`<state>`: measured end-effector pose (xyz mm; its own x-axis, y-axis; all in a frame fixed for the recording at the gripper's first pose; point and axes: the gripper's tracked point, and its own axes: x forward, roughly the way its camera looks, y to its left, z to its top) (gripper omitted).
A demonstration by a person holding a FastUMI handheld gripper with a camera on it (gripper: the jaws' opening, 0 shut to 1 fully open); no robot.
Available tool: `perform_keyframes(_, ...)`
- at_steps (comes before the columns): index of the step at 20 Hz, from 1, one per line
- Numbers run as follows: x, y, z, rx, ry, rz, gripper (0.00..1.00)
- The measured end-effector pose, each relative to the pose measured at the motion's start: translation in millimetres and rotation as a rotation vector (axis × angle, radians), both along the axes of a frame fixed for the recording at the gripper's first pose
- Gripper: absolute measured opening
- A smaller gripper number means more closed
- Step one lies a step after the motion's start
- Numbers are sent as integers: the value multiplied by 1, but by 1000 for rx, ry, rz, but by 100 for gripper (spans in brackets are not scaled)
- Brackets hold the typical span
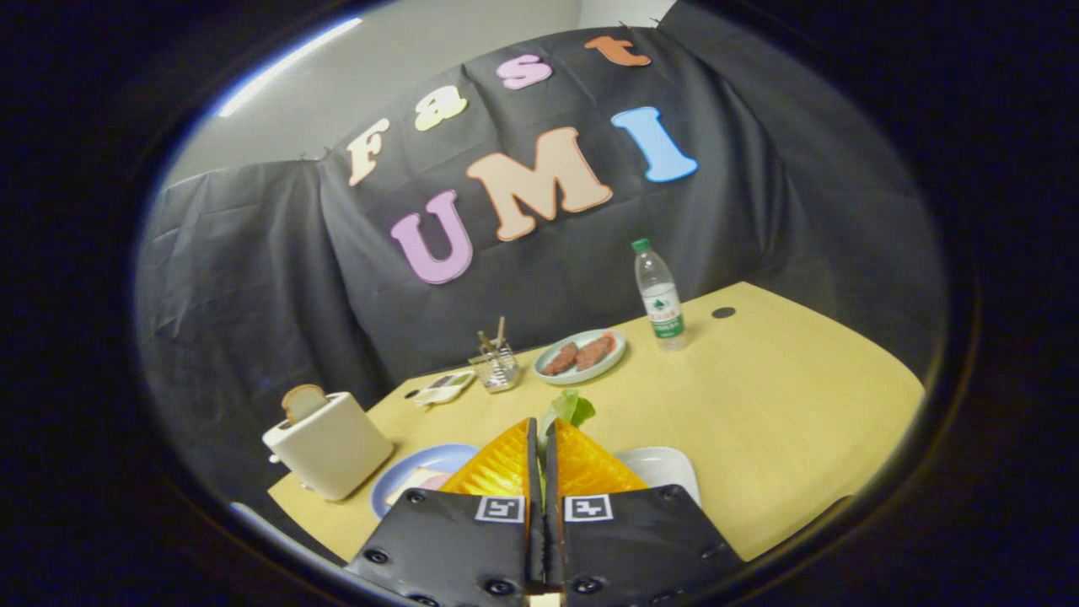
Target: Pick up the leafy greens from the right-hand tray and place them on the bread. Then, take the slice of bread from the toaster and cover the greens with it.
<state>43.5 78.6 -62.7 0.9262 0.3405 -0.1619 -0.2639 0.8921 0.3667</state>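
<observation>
My gripper (540, 430) is shut on the leafy greens (570, 410), whose crinkled green edge sticks out past the fingertips, lifted above the table. Below the fingers to the right lies the white tray (666, 466). To the left of the fingers sits a blue plate (421, 466) with a pale slice of bread (415, 483) on it, partly hidden by the gripper body. Further left stands a white toaster (330, 445) with a browned bread slice (302, 401) poking up from its slot.
Beyond the fingers, a pale green plate (582, 357) holds two reddish meat pieces. A water bottle (660, 295) stands at its right. A clear holder with sticks (496, 364) and a small white dish (445, 388) sit near the back wall.
</observation>
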Motion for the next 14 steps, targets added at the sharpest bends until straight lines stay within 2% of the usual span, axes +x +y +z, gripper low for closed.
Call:
perform_keyframes(8,-21,129,17,105,-16,258,4)
perform_keyframes(14,-28,202,3,141,27,346,4)
